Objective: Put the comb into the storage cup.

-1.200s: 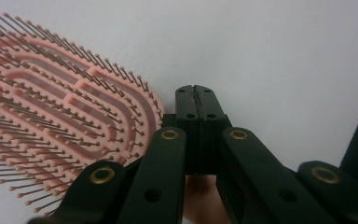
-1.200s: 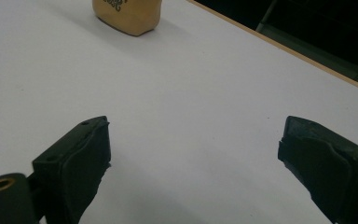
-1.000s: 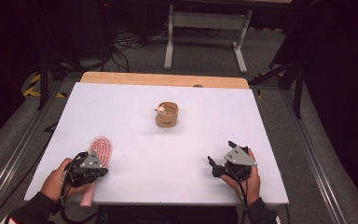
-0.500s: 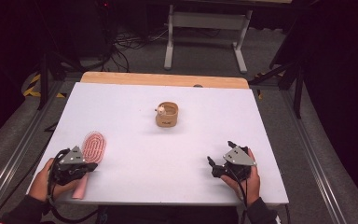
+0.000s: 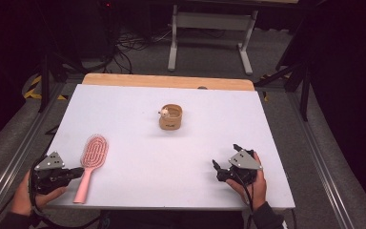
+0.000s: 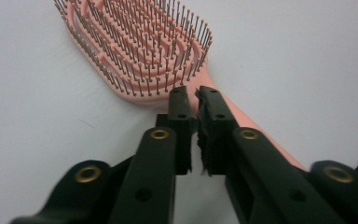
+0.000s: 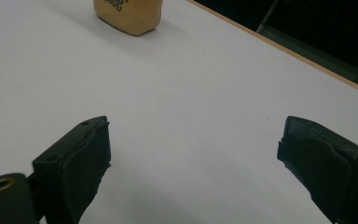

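A pink hairbrush lies bristles up near the table's front left corner, handle toward the front edge. My left gripper sits just left of the handle. In the left gripper view its tips hover at the hairbrush's neck; the jaws have just been opening, and only a narrow slit with nothing in it separates them. My right gripper rests at the front right, jaws wide apart over bare table. A tan wooden cup with a small white object at its rim stands mid-table; its base shows far off.
The white tabletop has a wooden strip along its far edge. Beyond it, on the floor, stand a grey metal frame and cables. Metal rails run along both sides of the table.
My left gripper has slid left, off the brush head to beside the handle, and the brush shifted slightly left with it. The right gripper has not moved.
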Available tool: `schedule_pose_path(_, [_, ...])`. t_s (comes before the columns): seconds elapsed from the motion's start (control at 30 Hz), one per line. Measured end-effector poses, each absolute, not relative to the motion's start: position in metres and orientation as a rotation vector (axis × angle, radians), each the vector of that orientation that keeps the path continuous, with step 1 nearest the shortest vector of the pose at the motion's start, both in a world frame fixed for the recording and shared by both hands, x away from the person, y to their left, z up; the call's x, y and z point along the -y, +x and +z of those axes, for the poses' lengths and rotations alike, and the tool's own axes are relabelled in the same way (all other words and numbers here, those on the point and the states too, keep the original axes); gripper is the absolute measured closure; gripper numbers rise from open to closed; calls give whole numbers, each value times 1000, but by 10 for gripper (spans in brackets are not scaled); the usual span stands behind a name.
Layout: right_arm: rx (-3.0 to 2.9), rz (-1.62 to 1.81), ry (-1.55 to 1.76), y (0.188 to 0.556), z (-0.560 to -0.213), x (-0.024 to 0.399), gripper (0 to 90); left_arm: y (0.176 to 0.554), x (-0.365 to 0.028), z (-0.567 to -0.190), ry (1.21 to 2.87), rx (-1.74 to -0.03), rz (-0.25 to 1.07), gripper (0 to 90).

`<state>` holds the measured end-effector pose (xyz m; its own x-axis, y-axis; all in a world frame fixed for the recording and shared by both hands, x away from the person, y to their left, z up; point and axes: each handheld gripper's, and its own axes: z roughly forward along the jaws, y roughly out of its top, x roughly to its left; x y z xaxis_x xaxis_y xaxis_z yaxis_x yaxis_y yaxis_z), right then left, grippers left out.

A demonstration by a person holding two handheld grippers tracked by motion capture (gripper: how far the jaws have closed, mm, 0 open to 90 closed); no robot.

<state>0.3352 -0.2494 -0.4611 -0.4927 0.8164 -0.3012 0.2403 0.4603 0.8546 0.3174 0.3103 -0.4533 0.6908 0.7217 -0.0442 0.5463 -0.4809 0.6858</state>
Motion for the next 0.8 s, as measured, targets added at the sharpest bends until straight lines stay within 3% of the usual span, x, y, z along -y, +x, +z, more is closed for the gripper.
schedule_pose_path(0.1, [-1975, 1003, 877, 335, -461, 250, 95, 315, -305, -449, 2188, -1017, 343, 734])
schedule_pose_path(0.17, [-1973, 1002, 874, 335, -460, 250, 95, 313, -302, -447, 2160, -1096, 367, 585])
schedule_pose_path(0.23, [-1972, 1003, 875, 334, -460, 250, 95, 311, -300, -446, 2139, -1139, 373, 556])
schedule_pose_path(0.3, [-1971, 1004, 866, 334, -459, 249, 95, 310, -293, -449, 2101, -1246, 374, 345])
schedule_pose_path(0.5, [-1967, 1002, 855, 333, -458, 249, 95, 314, -280, -455, 2094, -1370, 406, 139])
schedule_pose_path(0.8, [-1970, 992, 857, 334, -459, 249, 95, 327, -281, -465, 2087, -1481, 359, 133])
